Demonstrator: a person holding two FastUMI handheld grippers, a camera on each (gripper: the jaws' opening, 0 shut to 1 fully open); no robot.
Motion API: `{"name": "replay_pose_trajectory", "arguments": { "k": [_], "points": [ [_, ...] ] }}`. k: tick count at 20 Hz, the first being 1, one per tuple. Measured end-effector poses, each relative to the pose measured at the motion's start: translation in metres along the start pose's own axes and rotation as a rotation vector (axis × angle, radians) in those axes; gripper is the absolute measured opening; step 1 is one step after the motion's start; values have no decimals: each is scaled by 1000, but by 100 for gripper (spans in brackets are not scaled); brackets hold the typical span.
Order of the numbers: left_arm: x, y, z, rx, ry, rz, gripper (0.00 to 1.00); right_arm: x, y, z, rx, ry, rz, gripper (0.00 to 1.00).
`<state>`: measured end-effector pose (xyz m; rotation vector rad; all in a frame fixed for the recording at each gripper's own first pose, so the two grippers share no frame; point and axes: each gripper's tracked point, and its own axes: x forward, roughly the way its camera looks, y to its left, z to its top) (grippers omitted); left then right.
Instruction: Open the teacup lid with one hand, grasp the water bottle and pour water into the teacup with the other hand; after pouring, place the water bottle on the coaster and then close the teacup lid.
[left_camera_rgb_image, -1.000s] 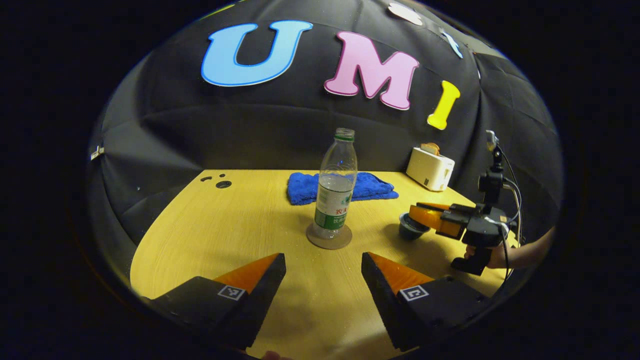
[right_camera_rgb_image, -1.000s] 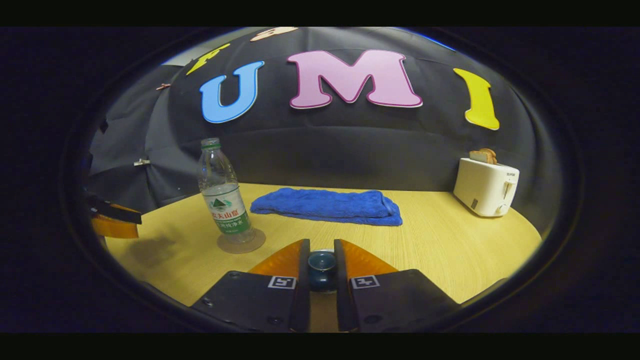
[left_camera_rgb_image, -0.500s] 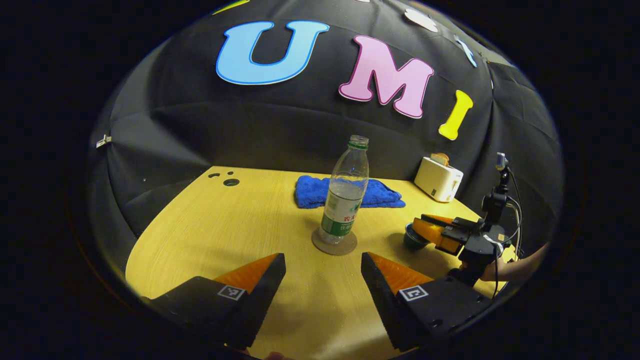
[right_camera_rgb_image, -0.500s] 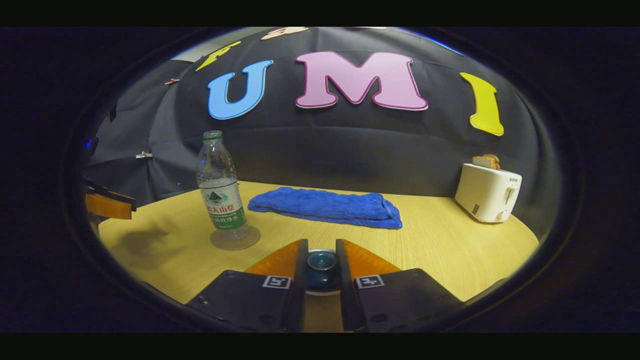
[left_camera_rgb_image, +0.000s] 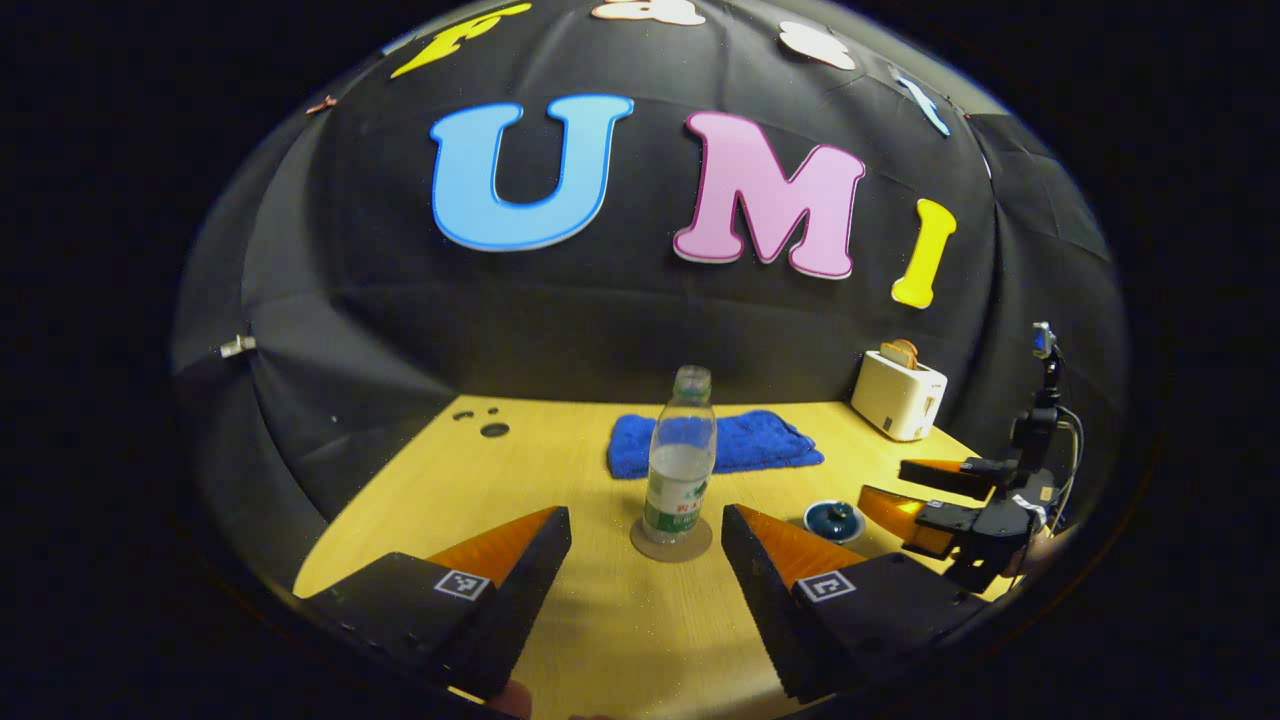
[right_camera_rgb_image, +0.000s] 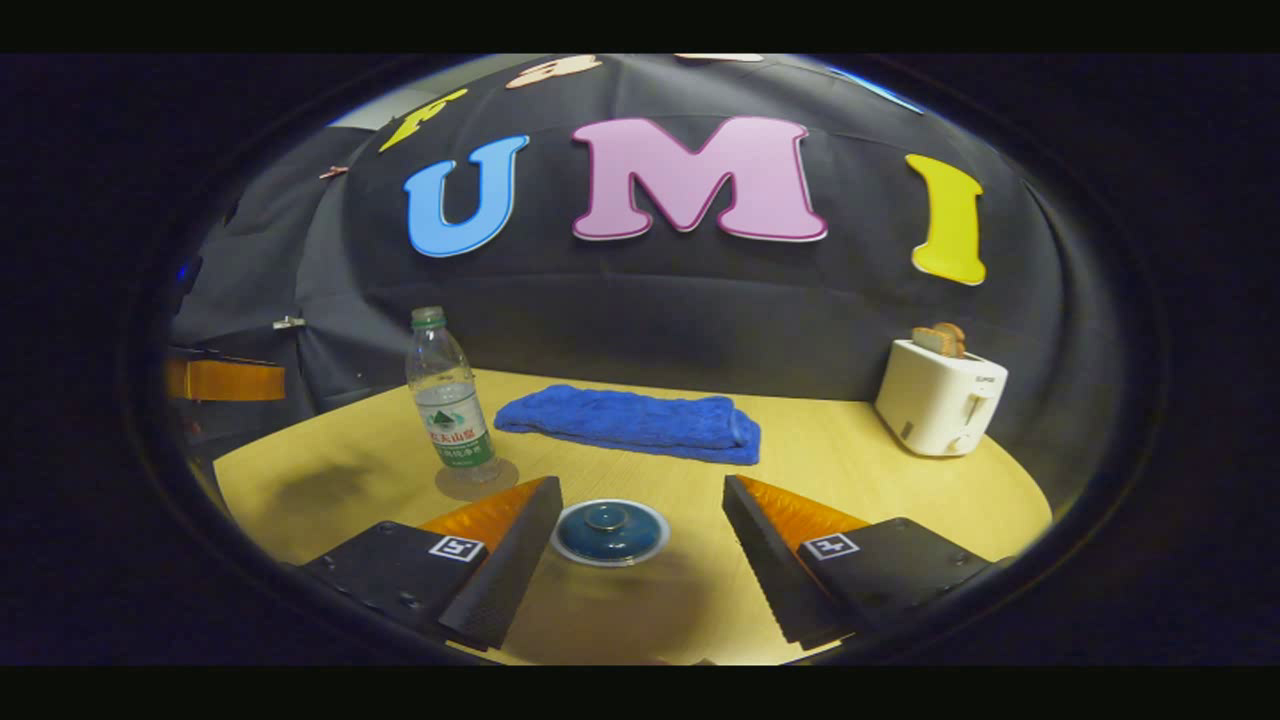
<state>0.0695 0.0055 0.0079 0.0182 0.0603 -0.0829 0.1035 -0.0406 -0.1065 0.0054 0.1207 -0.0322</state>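
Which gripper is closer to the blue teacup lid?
Right. The right gripper hangs open just behind the lid; the left gripper faces the bottle, farther off.

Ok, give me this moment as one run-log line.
left claw: open, empty | right claw: open, empty | water bottle: upright on coaster | teacup lid: on the cup

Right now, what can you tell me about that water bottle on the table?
The water bottle is clear plastic with a green cap ring and a green and white label around its lower half. It looks roughly half full of water. It stands upright on a round brownish coaster, on the wooden table, in front of a folded blue towel. Nothing else touches it; both grippers are open and away from it.
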Motion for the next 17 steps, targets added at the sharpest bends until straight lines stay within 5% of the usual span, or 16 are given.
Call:
{"name": "replay_pose_trajectory", "arguments": {
  "k": [9,17],
  "points": [
    [-66,-33,97,79,-162,172,94,-81,-32,104,95,-69,-74,99],
    [-108,-66,82,-19,-156,117,94,-146,-13,122,103,-83,-90,99]
  ]
}}
